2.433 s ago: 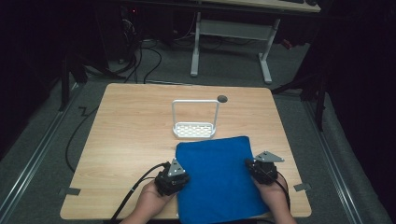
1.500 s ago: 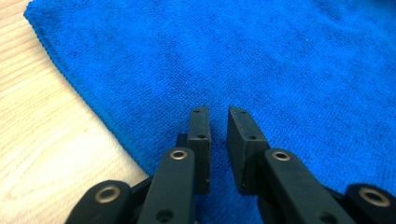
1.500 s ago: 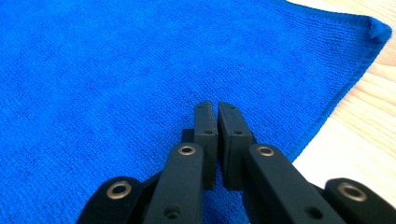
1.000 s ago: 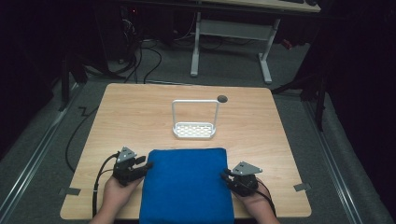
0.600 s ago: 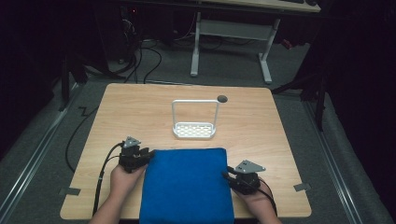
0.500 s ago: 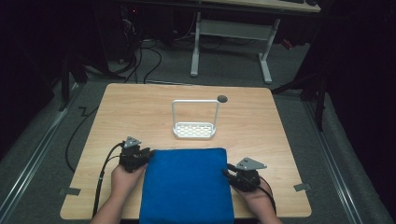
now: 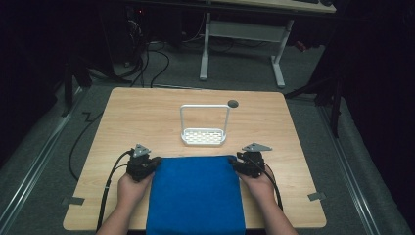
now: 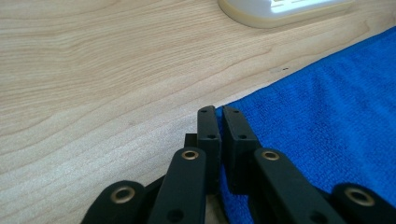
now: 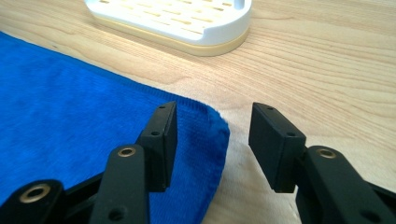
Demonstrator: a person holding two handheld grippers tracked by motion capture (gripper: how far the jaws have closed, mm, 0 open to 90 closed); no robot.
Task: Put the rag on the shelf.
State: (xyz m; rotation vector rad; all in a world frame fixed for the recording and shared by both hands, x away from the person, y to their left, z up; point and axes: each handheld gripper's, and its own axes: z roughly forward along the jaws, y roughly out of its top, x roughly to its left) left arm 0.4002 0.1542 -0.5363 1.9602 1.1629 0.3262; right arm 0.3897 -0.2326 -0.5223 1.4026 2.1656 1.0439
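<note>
Blue cloth lay flat on table, near edge hanging over front, far edge just short of white rack. Left gripper pinched shut on far-left corner of cloth. Right gripper gaped wide, astride far-right corner, not yet closed. Judged next: close right jaws on hem only, low to wood, matching left before lifting. Both hands low, level, either side of cloth, jaws angled inward.

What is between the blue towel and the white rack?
Nothing but bare wooden table. In the high view, a thin strip of wood separates the blue towel from the white rack; the right gripper view shows the same gap.
</note>
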